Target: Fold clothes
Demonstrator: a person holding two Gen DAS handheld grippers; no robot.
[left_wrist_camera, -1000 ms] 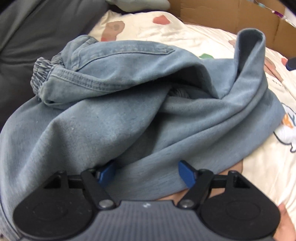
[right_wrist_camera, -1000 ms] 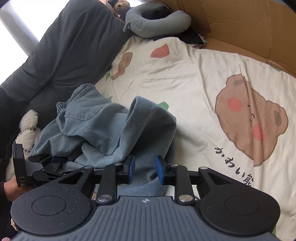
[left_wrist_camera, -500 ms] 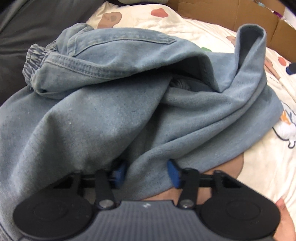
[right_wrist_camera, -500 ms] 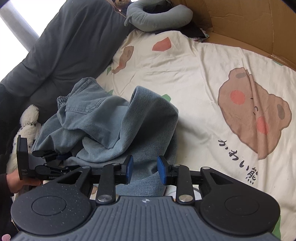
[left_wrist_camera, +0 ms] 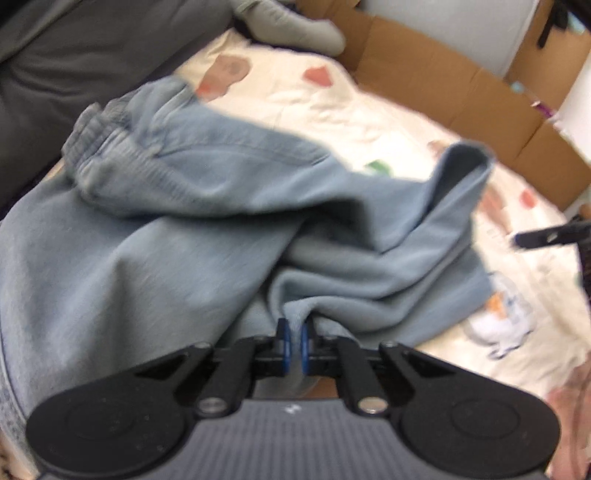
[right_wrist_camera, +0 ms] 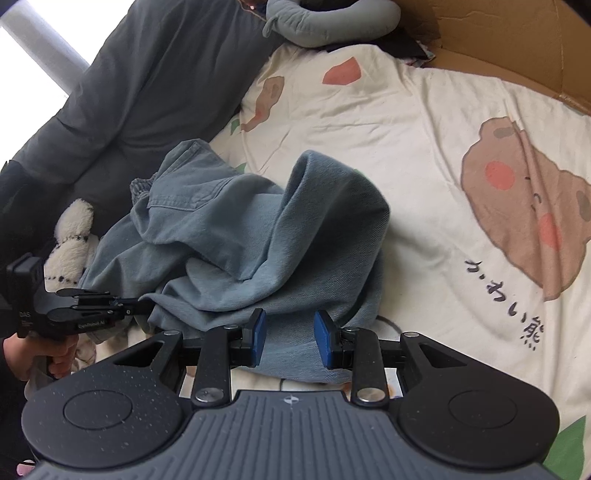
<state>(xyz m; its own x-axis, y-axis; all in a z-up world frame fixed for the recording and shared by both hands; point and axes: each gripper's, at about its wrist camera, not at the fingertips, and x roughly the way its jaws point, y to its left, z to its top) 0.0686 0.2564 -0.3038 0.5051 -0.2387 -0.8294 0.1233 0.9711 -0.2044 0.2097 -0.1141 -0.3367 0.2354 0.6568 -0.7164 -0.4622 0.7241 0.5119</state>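
A crumpled pair of light blue jeans (left_wrist_camera: 184, 258) lies on the bed, its elastic waistband (left_wrist_camera: 99, 129) at the upper left. My left gripper (left_wrist_camera: 294, 334) is shut on a pinched fold at the near edge of the denim, which is lifted slightly. From the right wrist view, the left gripper (right_wrist_camera: 146, 308) bites into the jeans (right_wrist_camera: 258, 229) from the left. My right gripper (right_wrist_camera: 290, 334) hovers over the near hem, jaws apart, with denim showing between the blue pads (right_wrist_camera: 258, 332) and nothing gripped.
A cream bedsheet (right_wrist_camera: 443, 147) with a bear print spreads to the right. A cardboard wall (right_wrist_camera: 517, 44) borders the far side. A grey neck pillow (right_wrist_camera: 325, 22), a dark grey duvet (right_wrist_camera: 129, 92) and a plush toy (right_wrist_camera: 72, 240) lie at the left.
The left jaws closed from wide apart onto a fold of denim and rose with it, pulling the fabric up. The right gripper stayed about where it was.
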